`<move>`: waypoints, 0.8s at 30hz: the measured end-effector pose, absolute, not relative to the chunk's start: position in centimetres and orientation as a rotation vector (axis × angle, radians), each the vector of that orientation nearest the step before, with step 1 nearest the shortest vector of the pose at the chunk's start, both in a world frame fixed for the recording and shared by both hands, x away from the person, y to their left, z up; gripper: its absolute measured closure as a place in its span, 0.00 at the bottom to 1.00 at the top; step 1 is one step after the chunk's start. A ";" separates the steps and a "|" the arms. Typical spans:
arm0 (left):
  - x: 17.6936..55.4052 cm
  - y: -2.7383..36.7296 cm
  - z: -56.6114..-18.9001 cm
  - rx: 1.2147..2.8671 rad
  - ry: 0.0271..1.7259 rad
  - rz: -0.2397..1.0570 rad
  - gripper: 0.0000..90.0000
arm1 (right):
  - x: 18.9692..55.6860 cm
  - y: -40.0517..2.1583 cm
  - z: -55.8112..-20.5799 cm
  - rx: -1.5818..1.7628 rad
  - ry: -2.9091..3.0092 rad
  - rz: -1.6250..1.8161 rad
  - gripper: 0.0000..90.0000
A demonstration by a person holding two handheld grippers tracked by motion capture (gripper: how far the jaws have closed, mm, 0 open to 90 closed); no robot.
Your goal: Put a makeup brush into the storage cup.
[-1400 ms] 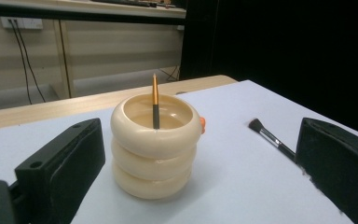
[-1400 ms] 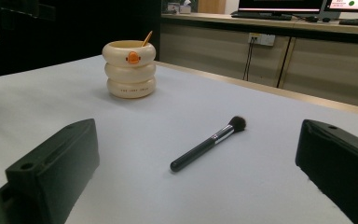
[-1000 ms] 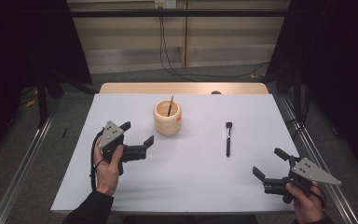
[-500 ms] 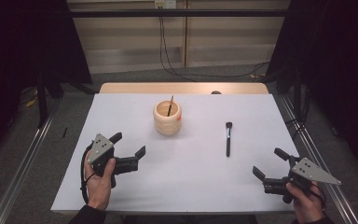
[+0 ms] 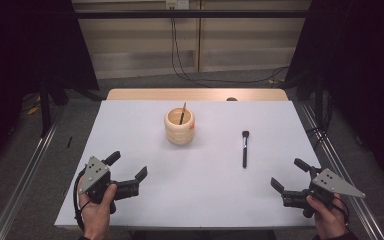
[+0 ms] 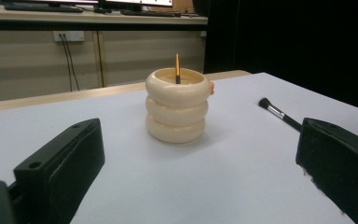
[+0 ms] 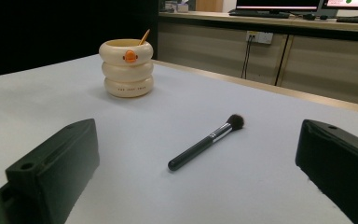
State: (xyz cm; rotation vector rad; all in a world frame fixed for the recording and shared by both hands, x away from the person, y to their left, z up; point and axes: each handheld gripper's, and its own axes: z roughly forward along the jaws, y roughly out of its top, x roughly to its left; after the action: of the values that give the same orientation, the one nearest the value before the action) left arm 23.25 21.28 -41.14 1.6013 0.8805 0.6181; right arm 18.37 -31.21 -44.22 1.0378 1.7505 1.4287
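Observation:
A cream ringed cup [image 5: 179,126] [image 6: 177,111] [image 7: 126,67] with a small orange mark stands on the white table [image 5: 200,200], and a thin orange-handled stick [image 5: 182,113] [image 6: 177,68] leans inside it. To its right lies a black makeup brush [image 5: 244,148] [image 6: 279,113] [image 7: 206,141]. My left gripper [image 5: 128,168] rests open at the table's front left, well short of the cup, with nothing between its jaws. At the front right, my right gripper [image 5: 290,174] is open and empty, below and right of the brush.
A wooden strip [image 5: 195,94] edges the table's far side. Metal rails [image 5: 25,175] run along the floor on both sides. Cables [image 5: 180,45] hang down the back wall.
My left gripper has drawn back from beside the cup toward the table's front left corner. The right gripper has stayed put.

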 end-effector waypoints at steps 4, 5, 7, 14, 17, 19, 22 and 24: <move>22.5 21.3 -41.9 1.612 0.879 0.608 0.01 | 18.4 -31.2 -44.2 1.035 1.743 1.431 0.00; 22.4 21.4 -42.1 1.608 0.880 0.601 0.01 | 18.4 -31.2 -44.2 1.043 1.747 1.429 0.00; 22.0 21.5 -42.3 1.609 0.880 0.601 0.01 | 18.4 -31.2 -44.2 1.041 1.742 1.433 0.00; 21.5 22.0 -43.0 1.616 0.864 0.579 0.02 | 18.6 -31.2 -44.2 1.051 1.725 1.428 0.00; 21.5 22.1 -43.0 1.611 0.856 0.586 0.02 | 18.5 -31.2 -44.2 1.048 1.729 1.430 0.00; 21.5 22.3 -43.1 1.595 0.864 0.554 0.02 | 18.5 -31.1 -44.2 1.047 1.731 1.436 0.00; 21.4 22.3 -43.1 1.610 0.865 0.593 0.03 | 18.3 -31.2 -44.1 1.053 1.726 1.438 0.00; 21.3 22.4 -43.1 1.597 0.859 0.577 0.02 | 18.3 -31.3 -44.2 1.054 1.724 1.433 0.00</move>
State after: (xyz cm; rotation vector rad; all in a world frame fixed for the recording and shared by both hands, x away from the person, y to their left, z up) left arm 21.35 22.36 -43.09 1.5965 0.8585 0.5770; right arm 18.34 -31.34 -44.16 1.0543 1.7242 1.4334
